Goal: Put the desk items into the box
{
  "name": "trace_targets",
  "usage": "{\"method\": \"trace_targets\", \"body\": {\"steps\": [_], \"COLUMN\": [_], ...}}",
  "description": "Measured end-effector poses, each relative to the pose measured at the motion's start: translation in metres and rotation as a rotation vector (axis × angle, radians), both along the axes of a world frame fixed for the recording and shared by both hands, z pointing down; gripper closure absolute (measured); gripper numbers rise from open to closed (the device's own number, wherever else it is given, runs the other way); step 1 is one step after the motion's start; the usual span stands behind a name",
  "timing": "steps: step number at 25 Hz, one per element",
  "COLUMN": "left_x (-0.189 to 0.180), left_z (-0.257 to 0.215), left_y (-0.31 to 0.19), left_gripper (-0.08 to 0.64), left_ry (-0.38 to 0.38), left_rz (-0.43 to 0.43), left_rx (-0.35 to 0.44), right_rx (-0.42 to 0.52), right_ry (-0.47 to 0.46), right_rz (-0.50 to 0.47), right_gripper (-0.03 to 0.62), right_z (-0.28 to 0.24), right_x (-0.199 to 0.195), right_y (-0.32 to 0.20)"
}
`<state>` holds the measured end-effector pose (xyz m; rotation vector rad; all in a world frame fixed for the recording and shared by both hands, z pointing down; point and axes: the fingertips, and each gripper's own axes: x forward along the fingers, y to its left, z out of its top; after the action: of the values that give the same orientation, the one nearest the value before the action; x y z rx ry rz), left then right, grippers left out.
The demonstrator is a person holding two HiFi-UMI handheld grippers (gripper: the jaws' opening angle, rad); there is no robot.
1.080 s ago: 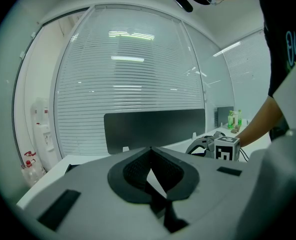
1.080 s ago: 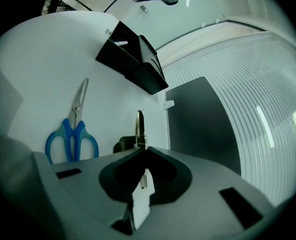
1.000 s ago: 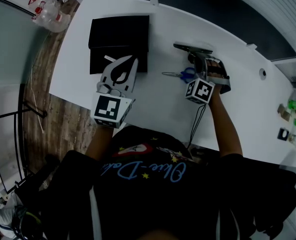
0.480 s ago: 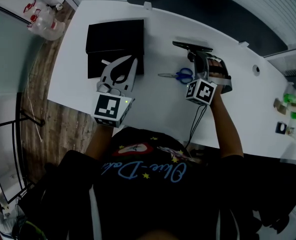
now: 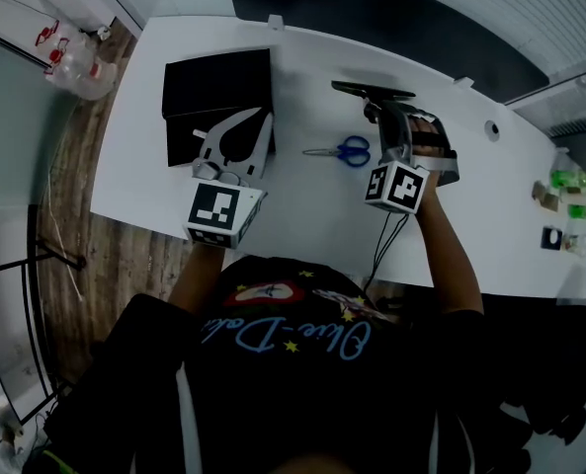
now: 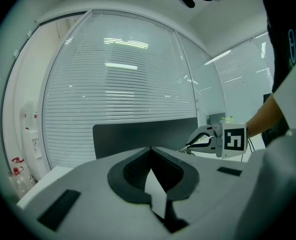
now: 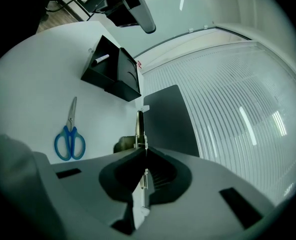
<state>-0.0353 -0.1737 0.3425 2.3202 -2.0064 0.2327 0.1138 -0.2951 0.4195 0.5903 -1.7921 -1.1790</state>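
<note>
On the white desk point(image 5: 302, 200) a black open box point(image 5: 218, 87) stands at the back left; the right gripper view shows a white pen point(image 7: 100, 59) lying in this box point(image 7: 113, 71). My left gripper point(image 5: 263, 118) hovers at the box's near edge, jaws shut with nothing between them point(image 6: 150, 149). Blue-handled scissors point(image 5: 342, 151) lie flat mid-desk, also visible in the right gripper view point(image 7: 69, 139). My right gripper point(image 5: 383, 109) is shut on a narrow dark item with metal parts point(image 7: 139, 124), held above the desk; in the head view that item point(image 5: 372, 90) juts out beyond the tips.
A dark panel point(image 7: 170, 119) runs behind the desk's far edge. A cable point(image 5: 381, 250) hangs off the near edge. Small items point(image 5: 569, 186) stand at the far right, and plastic bottles point(image 5: 70, 42) lie on the floor left of the desk.
My right gripper has lifted away from the desk with the dark item, leaving the scissors where they lay. The left gripper has barely shifted by the box.
</note>
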Motion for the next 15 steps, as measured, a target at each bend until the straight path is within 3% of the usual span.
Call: {"method": "trace_targets", "body": {"steps": [15], "left_x": [0.016], "left_z": [-0.017], "left_y": [-0.004], "left_gripper": [0.554], "left_ry": [0.013], "left_rz": [0.048], "left_rx": [0.050], "right_rx": [0.046], "right_ry": [-0.041], "right_rz": [0.010], "right_gripper": [0.577], "right_z": [-0.042], "right_x": [0.011], "right_y": [0.019]}}
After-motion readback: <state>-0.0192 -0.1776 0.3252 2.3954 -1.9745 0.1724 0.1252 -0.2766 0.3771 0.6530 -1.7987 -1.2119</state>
